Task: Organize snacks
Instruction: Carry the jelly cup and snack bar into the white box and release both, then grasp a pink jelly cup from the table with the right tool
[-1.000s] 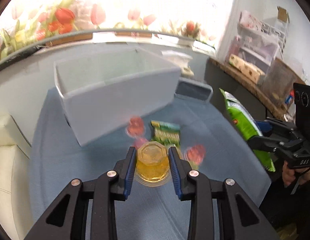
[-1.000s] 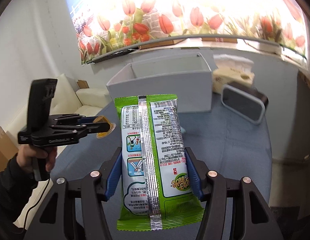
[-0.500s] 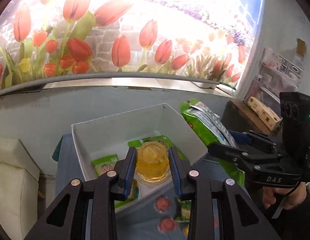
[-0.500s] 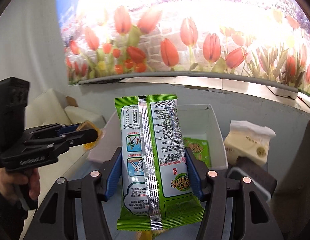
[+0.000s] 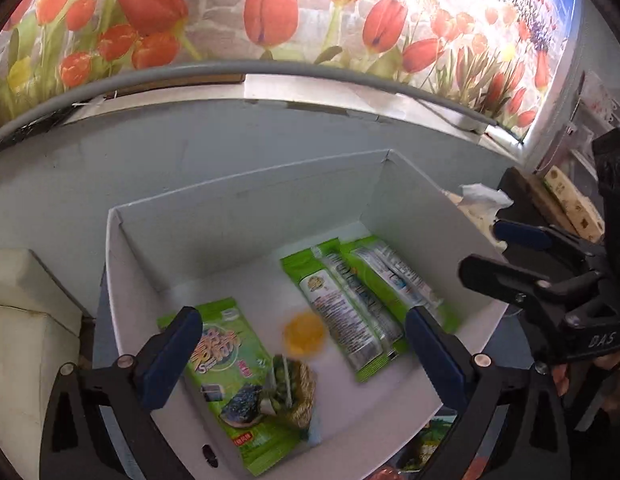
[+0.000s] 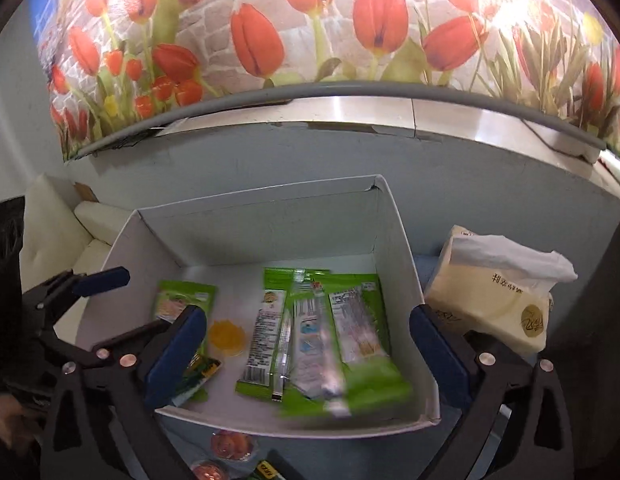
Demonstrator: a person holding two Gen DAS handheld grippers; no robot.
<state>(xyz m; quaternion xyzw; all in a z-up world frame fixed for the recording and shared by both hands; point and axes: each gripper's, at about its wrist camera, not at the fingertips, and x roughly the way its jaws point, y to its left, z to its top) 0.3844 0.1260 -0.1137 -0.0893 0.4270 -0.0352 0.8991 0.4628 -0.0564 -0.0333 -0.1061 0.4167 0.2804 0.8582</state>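
Note:
A white box [image 5: 246, 188] [image 6: 254, 200] lies under both grippers and holds several green snack packs. My left gripper [image 5: 304, 350] hangs over it, its jaws opening and empty. Below them a blurred yellow jelly cup [image 5: 304, 332] [image 6: 227, 338] is on or just above the box floor. My right gripper [image 6: 306, 344] is over the box's right half, jaws opening, with nothing pressed between the pads. A long green snack pack [image 6: 342, 360], blurred, lies loose on other packs [image 5: 350, 312]. Each view shows the other gripper: the right gripper [image 5: 494, 252], the left gripper [image 6: 126, 304].
A cream tissue pack [image 6: 494, 304] stands right of the box. Red jelly cups [image 6: 230, 444] lie on the blue cloth in front of it. A white sofa [image 5: 26, 320] is at the left. A grey wall with a ledge and a tulip mural rises behind.
Both grippers came forward over the box and opened. The yellow jelly cup left the left gripper and the green pack left the right one; both are now in the box.

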